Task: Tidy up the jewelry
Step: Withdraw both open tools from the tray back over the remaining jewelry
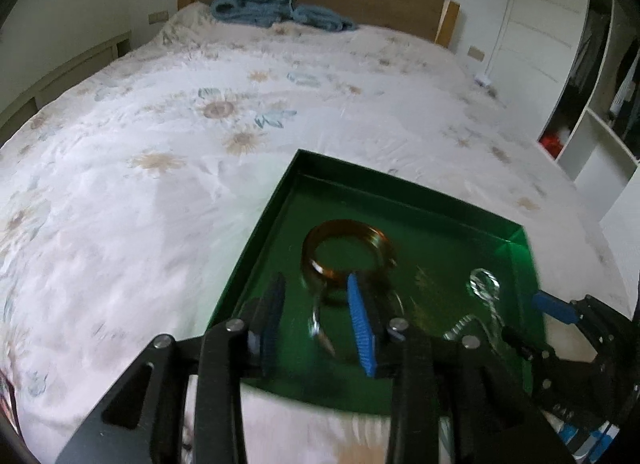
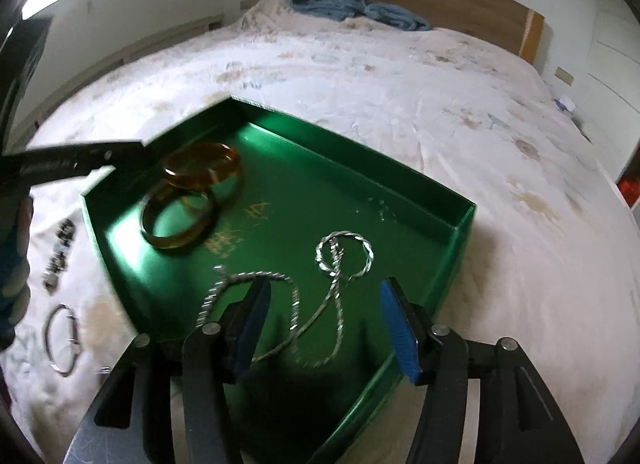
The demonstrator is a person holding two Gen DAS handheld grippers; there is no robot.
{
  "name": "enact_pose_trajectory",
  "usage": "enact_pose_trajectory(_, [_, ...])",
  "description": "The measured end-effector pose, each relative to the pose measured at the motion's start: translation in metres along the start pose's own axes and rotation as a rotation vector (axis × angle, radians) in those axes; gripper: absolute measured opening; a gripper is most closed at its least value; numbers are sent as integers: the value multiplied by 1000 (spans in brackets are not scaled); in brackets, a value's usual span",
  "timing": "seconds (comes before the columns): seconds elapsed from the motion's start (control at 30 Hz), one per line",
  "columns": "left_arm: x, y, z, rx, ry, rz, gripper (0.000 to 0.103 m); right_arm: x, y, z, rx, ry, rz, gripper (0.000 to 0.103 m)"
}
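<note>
Left tongs (image 1: 316, 328) are seen released, jaws apart, nothing pinched; a small silver piece (image 1: 320, 328) lies on the tray floor between the pads, apparently untouched, blurred. Right tongs (image 2: 324, 324) are also released, hovering over the near part of the green tray (image 2: 460, 232), with the silver chain (image 2: 320, 304) lying loose beneath and between the pads, not gripped.

Just beyond, 2 amber bangles (image 2: 192, 196) are seen stacked and overlapping in the tray's left part, the upper one leaning on the lower. The chain's looped end lies further right, apart from the bangles.

Outside the tray, on the bed (image 2: 440, 104) at left, a thin ring-shaped bracelet (image 2: 62, 340) and a dark beaded item (image 2: 60, 256) are left unsorted. Far off, a blue towel (image 2: 352, 8) is seen by the headboard.

Step judged: bangle and chain deposited, both tongs empty over the tray. Next move is judged to call for the left tongs to be carried out to the bracelet on the bed, closed on its thin rim, and brought into the tray.
</note>
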State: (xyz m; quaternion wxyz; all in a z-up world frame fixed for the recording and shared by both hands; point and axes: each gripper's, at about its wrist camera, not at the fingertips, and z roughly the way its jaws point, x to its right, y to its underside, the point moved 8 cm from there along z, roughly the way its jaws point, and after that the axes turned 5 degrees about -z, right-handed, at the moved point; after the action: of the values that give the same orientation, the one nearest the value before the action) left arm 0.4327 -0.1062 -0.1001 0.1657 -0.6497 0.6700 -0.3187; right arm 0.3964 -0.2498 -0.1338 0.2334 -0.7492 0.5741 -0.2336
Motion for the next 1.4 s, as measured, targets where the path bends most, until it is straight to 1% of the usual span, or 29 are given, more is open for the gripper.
enact_pose_trajectory(0.13, [-6, 15, -45, 84, 9, -1, 31, -8, 4, -32, 46, -2, 45, 57])
enact_pose_trajectory(0.2, [-9, 22, -62, 107, 6, 0, 31, -14, 7, -52, 73, -9, 62, 58])
enact_pose_trajectory(0.3, [-14, 39, -87, 114, 1, 7, 31, -25, 15, -77, 103, -15, 73, 58])
enact_pose_trajectory(0.4, [-19, 53, -105, 117, -13, 23, 31, -36, 24, -100, 129, -21, 85, 59])
enact_pose_trajectory(0.5, [-23, 69, -123, 115, -34, 34, 31, -47, 39, -123, 151, -22, 105, 59])
enact_pose_trajectory(0.63, [-29, 88, -145, 118, -39, 22, 33, -57, 60, -148, 174, -25, 145, 60])
enact_pose_trajectory(0.7, [-33, 96, -154, 127, -50, 22, 40, -59, 70, -159, 181, -15, 159, 60])
enact_pose_trajectory(0.77, [-34, 106, -163, 132, -49, 20, 42, -59, 78, -169, 191, -7, 176, 60])
enact_pose_trajectory(0.9, [-38, 122, -180, 154, -61, 28, 43, -57, 91, -189, 216, 14, 209, 60])
enact_pose_trajectory(1.1, [-40, 143, -200, 174, -57, 34, 44, -60, 102, -215, 254, 35, 239, 60])
enact_pose_trajectory(1.4, [-48, 166, -223, 193, -64, 37, 45, -75, 116, -236, 285, 42, 236, 60])
